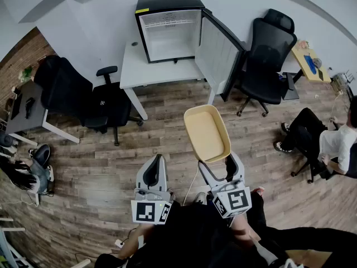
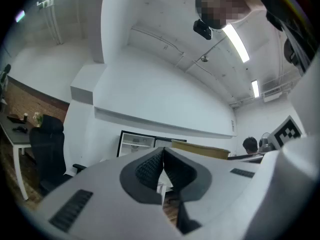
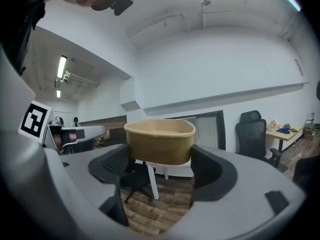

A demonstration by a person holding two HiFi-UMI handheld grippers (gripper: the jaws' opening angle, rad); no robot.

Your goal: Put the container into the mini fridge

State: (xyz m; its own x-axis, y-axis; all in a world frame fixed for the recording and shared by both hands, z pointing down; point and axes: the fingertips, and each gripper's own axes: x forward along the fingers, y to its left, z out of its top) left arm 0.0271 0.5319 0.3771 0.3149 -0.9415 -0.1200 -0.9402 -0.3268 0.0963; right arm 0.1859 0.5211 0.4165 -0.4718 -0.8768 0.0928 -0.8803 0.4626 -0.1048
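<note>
Container (image 1: 207, 132) is up off any surface and in the grip of the right gripper (image 1: 218, 163), but well apart from the mini fridge (image 1: 169, 28). The task therefore looks about half done: the pickup is made, while the carry and the placing are left. The fridge stands on a white table (image 1: 129, 67) against the far wall. Its door (image 1: 218, 53) is swung wide to the right and its white inside looks bare in the head view, so no opening step seems needed. A stretch of wood floor (image 1: 162, 133) lies between the person and the table.

The right gripper is held out in front of the body, pointing toward the fridge. Its jaws are spread wide, with the pads pressed against two opposite sides of the tan, open-topped container near its base. The right gripper view shows it upright between them, rim up, and the head view shows nothing inside it.

The left gripper (image 1: 155, 166) is held just beside it on the left and carries nothing. The left gripper view shows its jaws pressed together with nothing between them, and it points much the same way.

By my reading, what remains is to walk up, reach through the open doorway, set the container down inside and let go.
</note>
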